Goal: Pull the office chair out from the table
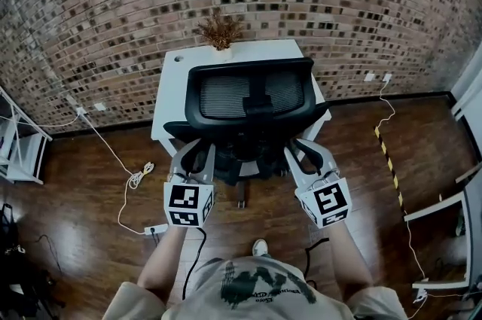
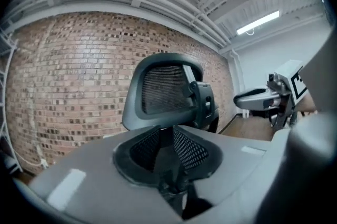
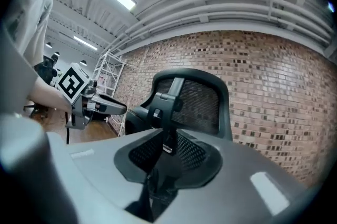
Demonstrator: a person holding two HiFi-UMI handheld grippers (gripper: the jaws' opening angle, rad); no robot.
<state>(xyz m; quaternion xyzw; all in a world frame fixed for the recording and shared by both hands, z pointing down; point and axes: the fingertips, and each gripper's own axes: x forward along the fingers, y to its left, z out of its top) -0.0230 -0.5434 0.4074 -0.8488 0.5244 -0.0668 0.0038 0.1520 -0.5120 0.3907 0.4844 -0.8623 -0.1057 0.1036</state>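
as arms reach toward the office chair [image 1: 248,94], left gripper [image 1: 193,150] and right gripper [image 1: 306,149] gape empty.

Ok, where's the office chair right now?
Head view, centre: the office chair is tucked against the white table by the brick wall, backrest facing the camera, with the left gripper and right gripper close behind it on either side.

The person reaches both arms forward. The left forearm [image 1: 160,268] and right forearm [image 1: 349,258] are bare and run roughly parallel. The left gripper [image 1: 196,150] points ahead with its 2 jaws apart and nothing held between them. The right gripper [image 1: 305,148] mirrors it, jaws likewise apart and empty. The 2 grippers sit side by side, well apart, with their marker cubes facing up.
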